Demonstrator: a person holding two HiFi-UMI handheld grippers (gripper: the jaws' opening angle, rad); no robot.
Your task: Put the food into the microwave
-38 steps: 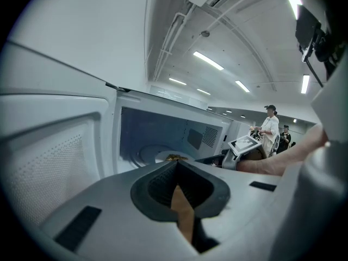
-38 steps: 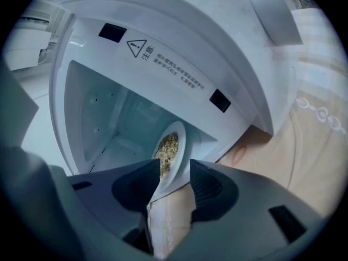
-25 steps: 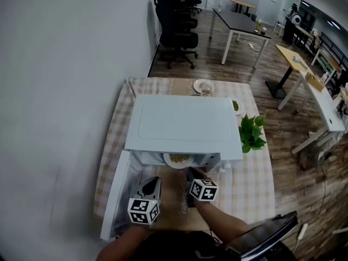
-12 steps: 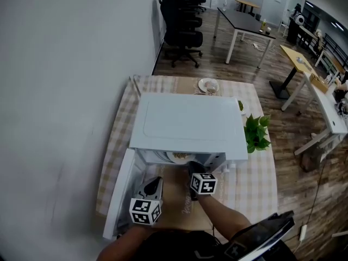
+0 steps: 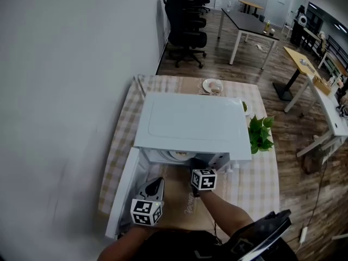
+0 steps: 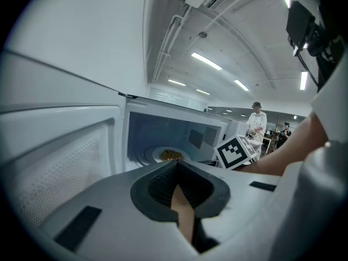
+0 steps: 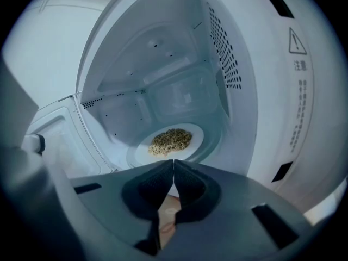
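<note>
A checked surface [image 5: 255,184] carries a white microwave [image 5: 193,125] whose door [image 5: 124,192] hangs open to the left. From the head view its top hides most of the cavity, so only a sliver of the plate of food [image 5: 182,155] shows under the front edge. The right gripper view looks straight into the cavity and shows the whole plate [image 7: 171,140] lying on the microwave floor, with a heap of grainy brown food in its middle. The left gripper view catches the same plate [image 6: 170,155] from the door side, along with the inner face of the door, and a person in white [image 6: 255,125] standing far back in the room. The head view alone shows a green plant [image 5: 260,135] at the microwave's right side and a small dish [image 5: 212,86] behind it. The left gripper [image 5: 156,182] sits in front of the open door, its jaws closed tip to tip on nothing. The right gripper [image 5: 197,163] is at the mouth of the cavity, just short of the plate, its jaws likewise pressed together and empty. Compared with a second ago, the right gripper is a little closer to the opening, less of the plate shows from above, and the left gripper is where it was.
</note>
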